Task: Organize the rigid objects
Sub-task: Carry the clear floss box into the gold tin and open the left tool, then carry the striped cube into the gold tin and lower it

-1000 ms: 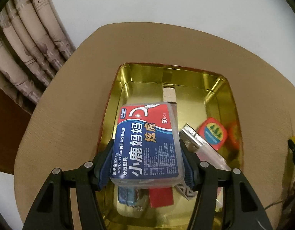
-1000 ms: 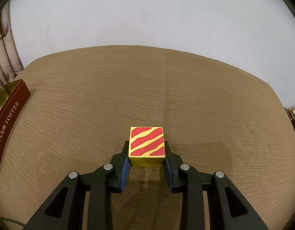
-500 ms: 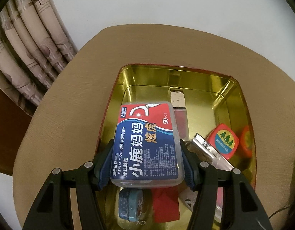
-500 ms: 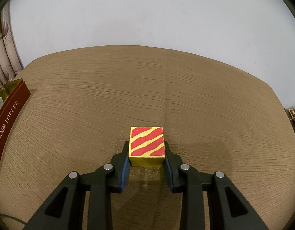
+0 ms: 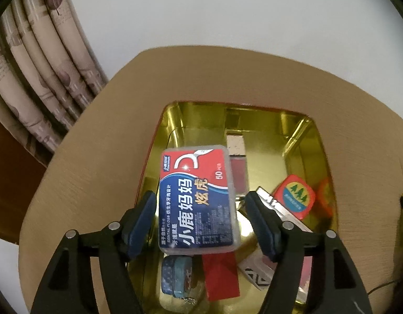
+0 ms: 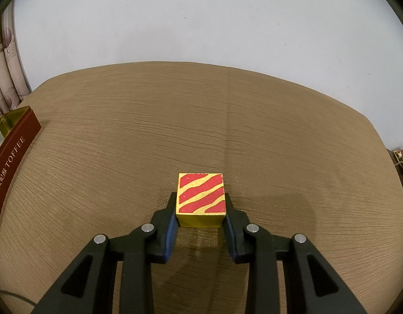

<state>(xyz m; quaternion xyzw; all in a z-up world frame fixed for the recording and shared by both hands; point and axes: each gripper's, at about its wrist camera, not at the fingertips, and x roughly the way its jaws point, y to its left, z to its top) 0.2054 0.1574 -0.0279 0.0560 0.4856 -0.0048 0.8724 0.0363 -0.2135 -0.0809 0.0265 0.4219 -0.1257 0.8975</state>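
A clear dental floss box [image 5: 198, 201] sits between the left gripper [image 5: 200, 221] pads over a gold tin [image 5: 301, 141]; the jaws are opening, gaps showing on both sides. Other small items crowd the tin's near half; its far half is bare. The right gripper [image 6: 200, 217] pinches a red-and-yellow striped cube [image 6: 200, 197] on the open brown table [image 6: 280, 136].
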